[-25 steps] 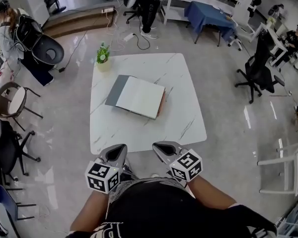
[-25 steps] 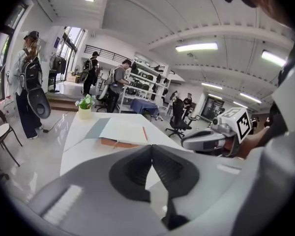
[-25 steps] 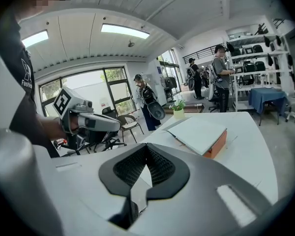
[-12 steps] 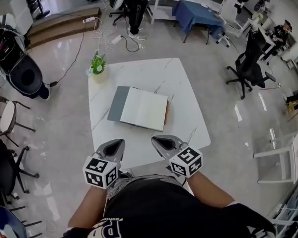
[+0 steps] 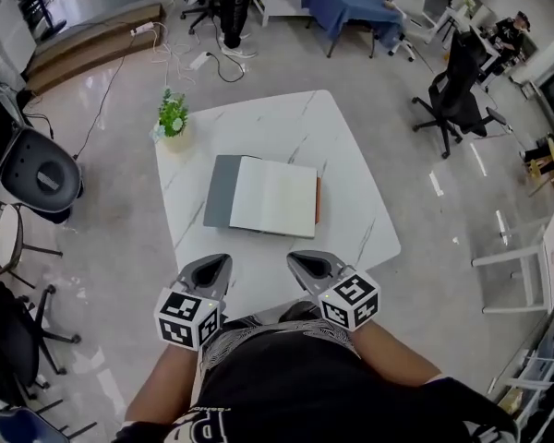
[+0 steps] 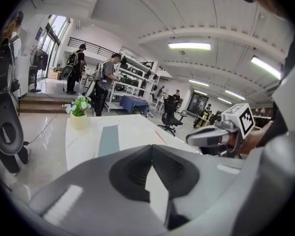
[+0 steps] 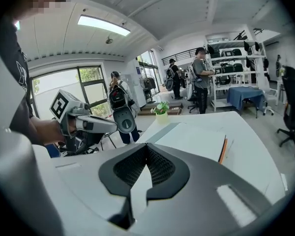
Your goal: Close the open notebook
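Two claws are seen, one per hand. Left claw (image 5: 223,259) and right claw (image 5: 294,257) are held side by side at the near edge of the white marbled worktop (image 5: 351,155). Both are clenched, tips met, nothing gripped. Two marker cubes are counted, one per claw: left cube (image 5: 186,319), right cube (image 5: 349,300). Only black-and-white square codes are carried, no readable text. The shirt print below is cut off and can't be read.

One notebook (image 5: 272,197) is laid open and flat mid-worktop, beyond the claws and not touched by either. Blank pale pages are shown, a grey cover at its left, an orange edge at its right.

One potted plant (image 5: 173,118) is placed at the far left corner of the worktop. Further back, a black office chair (image 5: 457,100) and a blue-covered table (image 5: 346,3) are seen on the floor.
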Demonstrator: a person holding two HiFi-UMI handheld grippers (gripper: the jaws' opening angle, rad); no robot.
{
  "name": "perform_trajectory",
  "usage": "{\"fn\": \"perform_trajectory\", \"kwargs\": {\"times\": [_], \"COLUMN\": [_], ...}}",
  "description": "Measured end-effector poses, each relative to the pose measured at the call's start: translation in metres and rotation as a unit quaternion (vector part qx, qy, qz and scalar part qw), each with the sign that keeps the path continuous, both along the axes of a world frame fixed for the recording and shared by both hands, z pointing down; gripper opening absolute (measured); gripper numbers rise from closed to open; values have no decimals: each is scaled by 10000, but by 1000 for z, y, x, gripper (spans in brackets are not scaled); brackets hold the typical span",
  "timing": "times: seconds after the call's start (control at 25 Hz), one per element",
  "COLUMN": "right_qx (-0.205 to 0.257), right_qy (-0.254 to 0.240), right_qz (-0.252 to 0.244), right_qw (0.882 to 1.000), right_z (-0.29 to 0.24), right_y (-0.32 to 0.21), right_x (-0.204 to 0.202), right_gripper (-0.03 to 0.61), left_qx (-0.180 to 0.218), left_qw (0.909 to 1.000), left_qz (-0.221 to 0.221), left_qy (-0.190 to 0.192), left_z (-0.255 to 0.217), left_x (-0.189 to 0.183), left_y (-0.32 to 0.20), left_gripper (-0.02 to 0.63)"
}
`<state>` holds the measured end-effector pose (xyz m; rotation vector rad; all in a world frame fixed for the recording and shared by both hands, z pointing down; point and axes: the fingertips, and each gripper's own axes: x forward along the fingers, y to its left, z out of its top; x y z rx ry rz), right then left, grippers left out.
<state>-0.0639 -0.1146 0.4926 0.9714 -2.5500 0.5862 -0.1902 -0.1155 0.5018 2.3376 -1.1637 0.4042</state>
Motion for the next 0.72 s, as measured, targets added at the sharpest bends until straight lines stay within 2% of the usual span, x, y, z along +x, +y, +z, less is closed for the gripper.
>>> {"fn": "perform_trajectory", "kwargs": {"times": [0.12,0.36,0.56,0.72], "right_qx": [17,367,577,564], "right_qy": [-31,-32,228,200], "right_qz": [-51,-637,-1073,-1257], "right_qw": [10000,9973,9923,9903], "right_z": [-1,-19,-16,-16], "right_y": [-9,-32,-42,-52], "right_x": [-3,-15,-6,5], "right_gripper": [0,0,0,0], "left_qx": [24,194,237,367], "left_qw": [10000,9992,9974,9950], "left_qz": [1,-341,-679,-907], "left_qy": [-22,-33,-94,-176], "left_z": [-4,-20,-18,-25], "left_x": [2,4,9,16], "left_y": [-3,-16,-23,-33], "left_gripper": [57,57,57,58]}}
